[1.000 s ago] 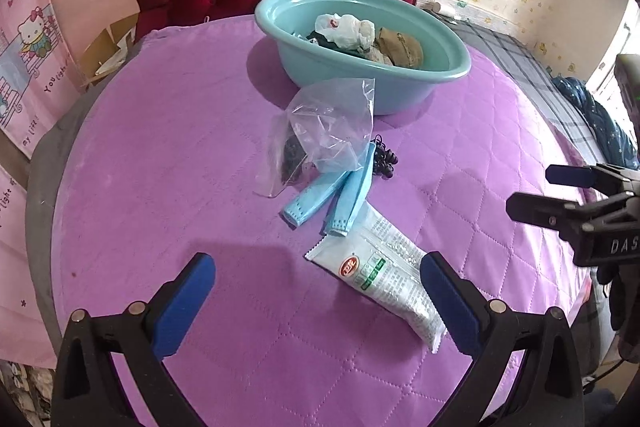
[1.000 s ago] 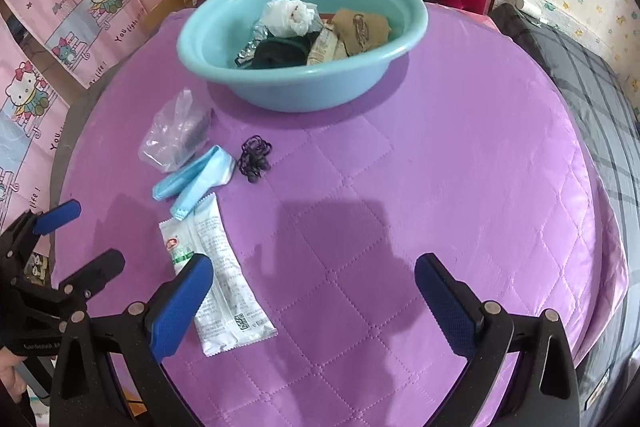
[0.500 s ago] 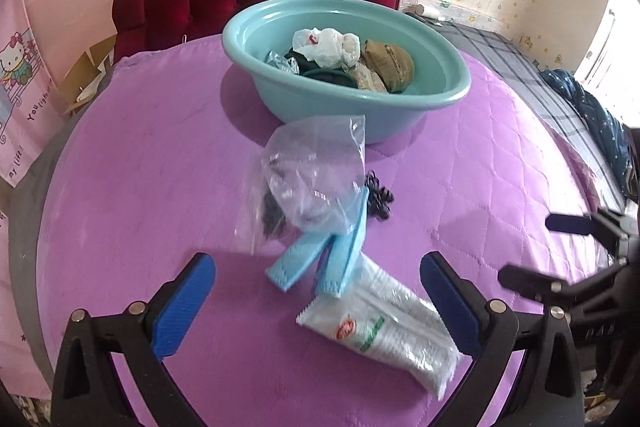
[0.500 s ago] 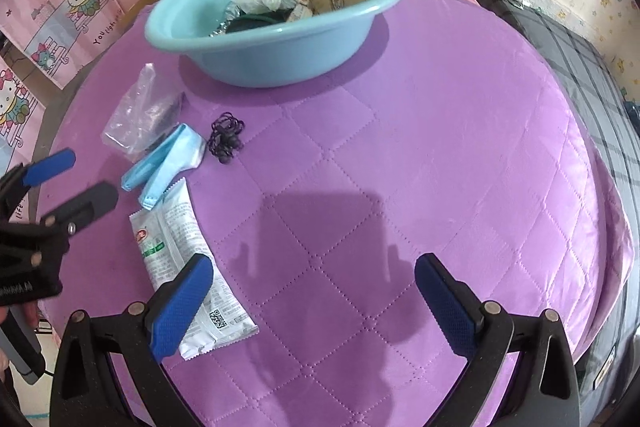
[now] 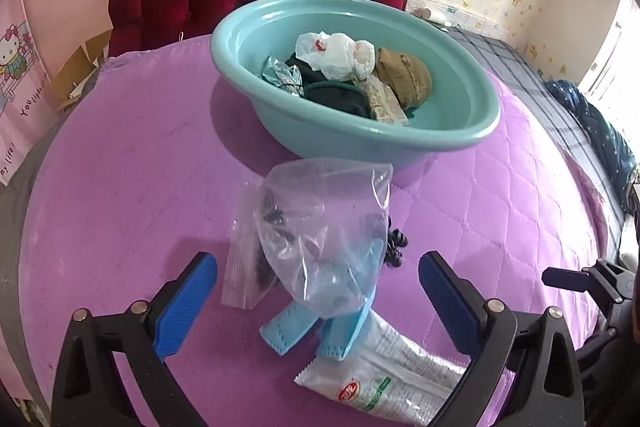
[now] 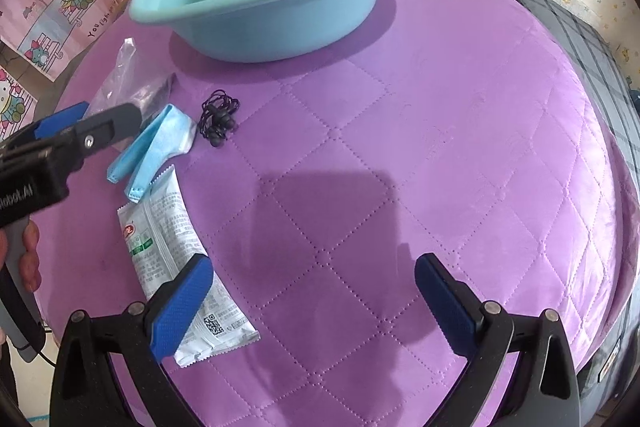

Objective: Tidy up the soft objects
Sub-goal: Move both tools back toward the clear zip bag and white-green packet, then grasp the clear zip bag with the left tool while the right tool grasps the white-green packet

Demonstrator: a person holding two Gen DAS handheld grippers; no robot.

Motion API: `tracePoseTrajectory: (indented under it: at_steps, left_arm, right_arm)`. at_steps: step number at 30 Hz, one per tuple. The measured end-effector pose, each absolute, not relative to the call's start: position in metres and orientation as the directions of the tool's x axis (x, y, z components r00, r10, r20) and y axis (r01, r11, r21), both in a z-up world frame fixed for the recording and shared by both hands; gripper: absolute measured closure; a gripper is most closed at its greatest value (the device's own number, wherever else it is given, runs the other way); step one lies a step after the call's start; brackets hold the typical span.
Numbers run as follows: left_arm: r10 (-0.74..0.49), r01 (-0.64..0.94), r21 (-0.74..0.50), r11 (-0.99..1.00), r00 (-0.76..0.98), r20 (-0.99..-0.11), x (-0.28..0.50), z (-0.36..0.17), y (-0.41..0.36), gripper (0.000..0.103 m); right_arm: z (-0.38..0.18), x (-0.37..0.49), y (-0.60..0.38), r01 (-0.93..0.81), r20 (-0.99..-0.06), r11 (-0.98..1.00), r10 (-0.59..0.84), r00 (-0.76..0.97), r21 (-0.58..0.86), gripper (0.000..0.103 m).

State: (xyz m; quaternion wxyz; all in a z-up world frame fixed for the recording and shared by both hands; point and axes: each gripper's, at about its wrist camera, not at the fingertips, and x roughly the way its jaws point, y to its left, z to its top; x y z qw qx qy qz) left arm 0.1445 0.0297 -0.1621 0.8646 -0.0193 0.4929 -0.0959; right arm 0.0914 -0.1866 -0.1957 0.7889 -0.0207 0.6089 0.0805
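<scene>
My left gripper [image 5: 318, 287] is wide open, and so is my right gripper [image 6: 312, 291]; neither holds anything. The big round teal plastic tub [image 5: 400, 143] sits on the purple quilted cover [image 6: 440, 147]. In front of the tub I see a crinkly clear plastic bag [image 5: 320, 227], right between my left gripper's blue pads. A light blue folded face mask [image 6: 160, 143] lies just beside the bag. A white snack packet [image 6: 172, 247] lies nearer me, touching the mask. A little black tangled cord [image 6: 220, 119] lies beside the mask.

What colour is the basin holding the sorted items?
The basin is light teal, plain with no pattern; it shows best in the left wrist view.
</scene>
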Motion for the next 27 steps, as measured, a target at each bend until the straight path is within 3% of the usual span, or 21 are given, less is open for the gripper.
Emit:
tracePoseTrajectory:
  at_steps: [2,4,5,6,8,9,27]
  left_arm:
    - [-0.187,0.152,-0.128,0.980,0.487,-0.853,0.147,-0.164,0.029,0.003]
    - [-0.172,0.141,-0.117,0.983,0.476,-0.862,0.148,-0.168,0.029,0.020]
    - [-0.169,0.131,-0.121,0.984,0.471,-0.866,0.150,-0.169,0.031,0.043]
    - [-0.174,0.120,-0.132,0.984,0.472,-0.864,0.149,-0.169,0.033,0.059]
    - [-0.188,0.118,-0.150,0.982,0.475,-0.859,0.146,-0.167,0.036,0.067]
    - [-0.199,0.123,-0.159,0.980,0.485,-0.852,0.142,-0.165,0.037,0.080]
    - [-0.120,0.042,-0.115,0.993,0.498,-0.859,0.089,-0.141,0.075,0.084]
  right_arm:
    - [-0.196,0.094,-0.185,-0.158,-0.965,0.985,0.103,0.241,0.066,0.000]
    - [-0.198,0.097,-0.182,-0.166,-0.966,0.984,0.103,0.235,0.064,0.000]
    - [-0.198,0.098,-0.180,-0.174,-0.967,0.983,0.105,0.233,0.065,0.000]
    - [-0.197,0.099,-0.177,-0.184,-0.967,0.981,0.107,0.231,0.065,0.000]
    - [-0.197,0.101,-0.172,-0.201,-0.967,0.978,0.110,0.231,0.063,0.000]
    - [-0.197,0.102,-0.169,-0.211,-0.967,0.975,0.113,0.229,0.064,0.000]
    - [-0.208,0.099,-0.106,-0.400,-0.972,0.906,0.205,0.118,0.142,0.000]
